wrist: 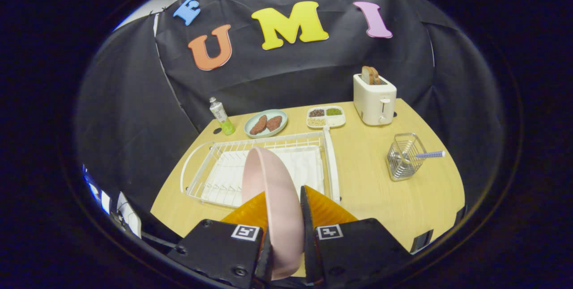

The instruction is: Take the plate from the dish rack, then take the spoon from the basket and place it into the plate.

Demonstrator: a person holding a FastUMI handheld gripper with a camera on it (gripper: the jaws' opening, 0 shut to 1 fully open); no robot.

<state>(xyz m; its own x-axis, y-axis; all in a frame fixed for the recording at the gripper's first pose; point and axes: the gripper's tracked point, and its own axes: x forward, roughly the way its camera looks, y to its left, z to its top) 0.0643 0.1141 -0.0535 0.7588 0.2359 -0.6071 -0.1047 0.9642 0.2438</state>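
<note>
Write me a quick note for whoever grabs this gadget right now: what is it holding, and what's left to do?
Hand-held gripper: shut on the pink plate, held on edge between both fingers, above the near end of the white dish rack.
Spoon: in the wire basket on the table, beyond the fingers, near the toaster; its handle sticks out sideways.
Done: plate gripped and seemingly lifted off the rack.
Left: set the plate flat on the table, then fetch the spoon and lay it in the plate.

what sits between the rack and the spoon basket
Bare table lies between the rack and the basket in the gripper view; the fingers clamp the plate.
</note>
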